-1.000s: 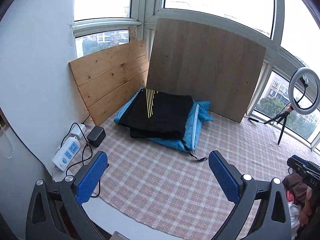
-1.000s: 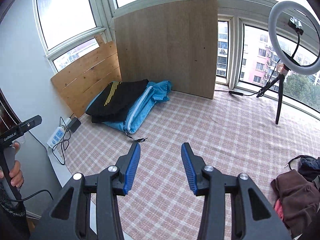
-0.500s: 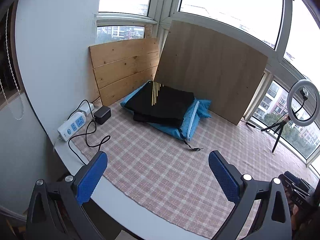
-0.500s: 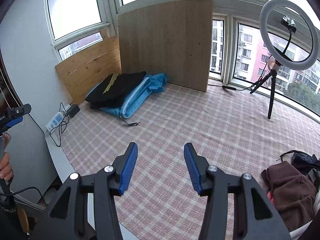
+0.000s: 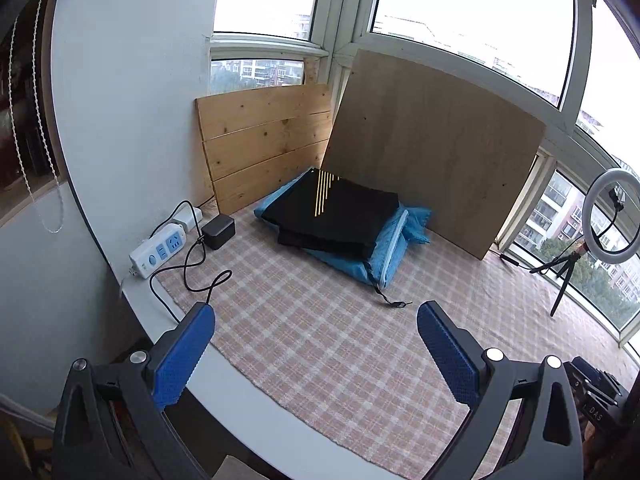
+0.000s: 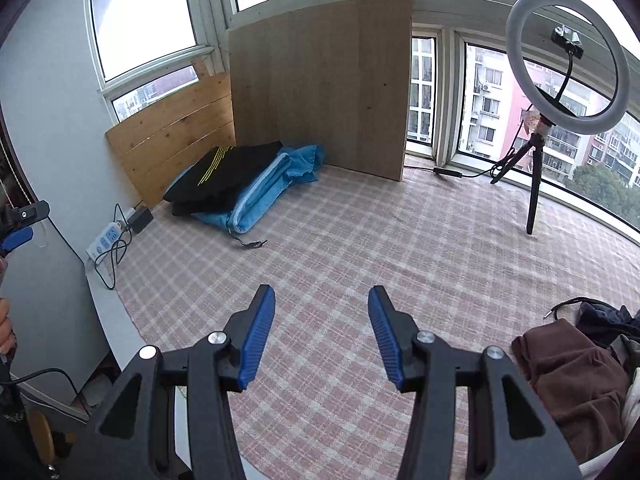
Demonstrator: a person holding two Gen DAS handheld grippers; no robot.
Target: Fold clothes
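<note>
A folded black garment with yellow stripes [image 5: 336,212] lies on a folded blue garment [image 5: 384,256] at the back left of the checked cloth, by the wooden boards; both also show in the right wrist view [image 6: 224,176], [image 6: 260,196]. A heap of unfolded clothes, brown on top [image 6: 572,372], sits at the right edge. My left gripper [image 5: 316,320] is open and empty, above the table's front left edge. My right gripper [image 6: 322,304] is open and empty, above the middle of the cloth.
A white power strip [image 5: 158,250] with a black adapter [image 5: 218,232] and cables lies at the left edge. Two wooden boards [image 5: 432,168] lean against the windows. A ring light on a tripod [image 6: 560,64] stands at the back right. The checked cloth [image 6: 400,240] covers the table.
Both grippers have pulled back and up from the table, so the folded pile looks farther away. The right gripper's jaws have opened a little wider. The clothes have not moved.
</note>
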